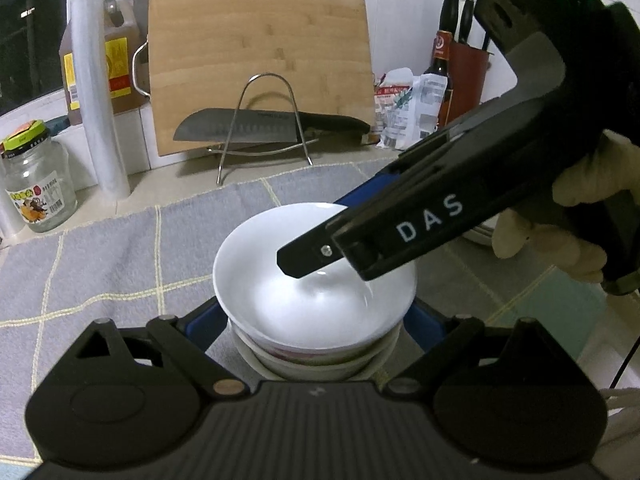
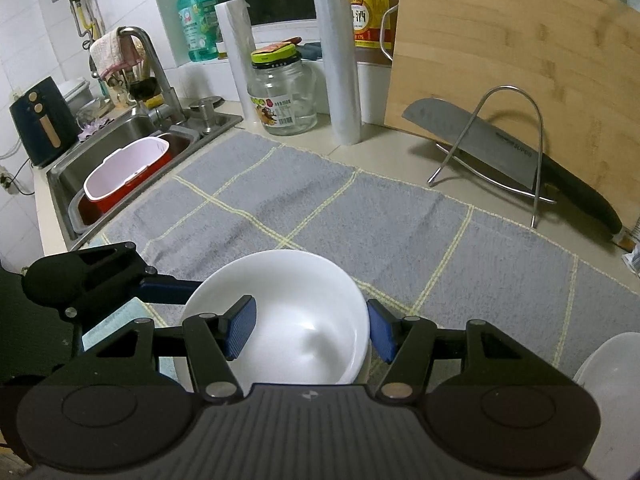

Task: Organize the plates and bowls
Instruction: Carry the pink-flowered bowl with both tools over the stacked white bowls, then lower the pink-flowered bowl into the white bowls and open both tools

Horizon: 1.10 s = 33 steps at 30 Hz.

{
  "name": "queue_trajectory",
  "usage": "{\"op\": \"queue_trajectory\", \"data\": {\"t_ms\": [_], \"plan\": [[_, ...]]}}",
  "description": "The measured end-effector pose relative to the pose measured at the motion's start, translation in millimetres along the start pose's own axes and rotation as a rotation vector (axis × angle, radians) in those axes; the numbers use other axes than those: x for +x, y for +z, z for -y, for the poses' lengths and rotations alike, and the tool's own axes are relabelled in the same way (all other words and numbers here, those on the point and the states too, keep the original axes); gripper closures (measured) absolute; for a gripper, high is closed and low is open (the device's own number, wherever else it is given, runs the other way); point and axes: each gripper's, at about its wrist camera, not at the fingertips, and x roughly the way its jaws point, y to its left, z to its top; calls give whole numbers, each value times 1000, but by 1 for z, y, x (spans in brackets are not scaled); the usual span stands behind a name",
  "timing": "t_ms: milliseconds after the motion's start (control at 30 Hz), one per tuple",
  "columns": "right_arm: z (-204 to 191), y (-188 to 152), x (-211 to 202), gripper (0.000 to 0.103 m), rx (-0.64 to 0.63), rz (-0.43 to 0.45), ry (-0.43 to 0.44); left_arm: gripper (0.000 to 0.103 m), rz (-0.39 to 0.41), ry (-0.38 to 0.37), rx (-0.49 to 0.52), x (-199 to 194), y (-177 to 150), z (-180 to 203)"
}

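My right gripper (image 2: 310, 330) is clamped on the right rim of the white bowl (image 2: 280, 312), one pad inside, one outside, directly over the stacked bowls (image 1: 320, 360) on the gray-matted tabletop (image 2: 360, 216), which my left gripper (image 1: 316, 320), half open, straddles, grip unclear.

Plain white bowl (image 1: 312, 280), upright and empty, topmost of a nested stack over a pink-banded bowl (image 1: 320, 356), stack on grey checked cloth; second white dish (image 2: 612, 384) just beside.
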Motion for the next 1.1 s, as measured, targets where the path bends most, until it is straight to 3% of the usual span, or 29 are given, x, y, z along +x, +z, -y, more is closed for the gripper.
{"op": "queue_trajectory", "data": {"t_ms": [467,600,667,800,867,1100], "plan": [[3,-2,5,35,10,-15,9,9,-6,-5,8,0,1,0],[3,-3,7,29,5,-18,25,8,-5,-8,22,1,0,-1],[2,-4,6,17,-6,-10,15,7,7,-27,13,-3,-1,-3],[5,-4,-7,10,-3,43,9,2,44,-39,14,-18,-4,-13],[9,-4,-17,0,0,81,-16,1,43,-22,36,-23,-7,-19],[32,-21,-39,0,30,125,-67,1,-60,3,114,-23,-28,-36]]}}
